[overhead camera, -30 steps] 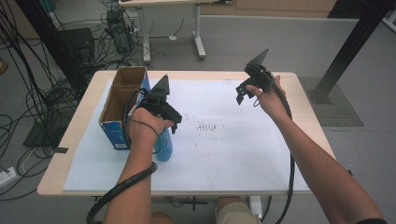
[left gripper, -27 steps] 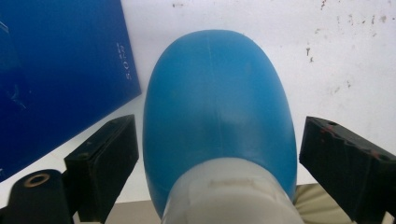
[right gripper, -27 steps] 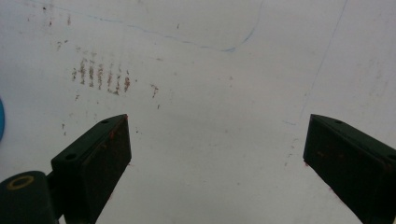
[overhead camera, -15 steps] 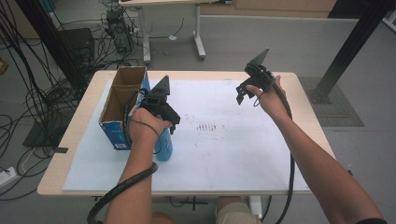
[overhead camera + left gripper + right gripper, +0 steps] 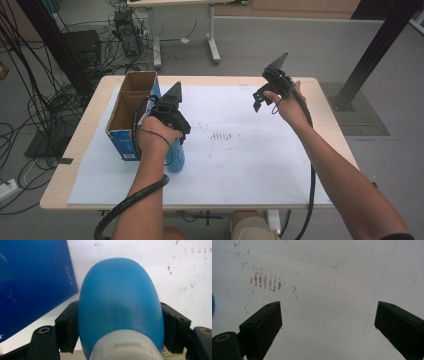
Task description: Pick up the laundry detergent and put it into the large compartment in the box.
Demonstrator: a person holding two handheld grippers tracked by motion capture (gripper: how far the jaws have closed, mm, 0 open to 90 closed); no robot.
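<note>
Left gripper (image 5: 119, 322) clamped on blue bottle (image 5: 120, 307), just beside blue box (image 5: 131, 117) near desk's (image 5: 325, 107) left edge; right gripper (image 5: 328, 327) spread apart above far right side

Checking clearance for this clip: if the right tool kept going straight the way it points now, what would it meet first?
Most likely the bare white sheet on the table. The right tool is open and empty, and nothing lies between its jaws and the sheet; the brown smudges sit off to one side. Depth is hard to judge.
</note>
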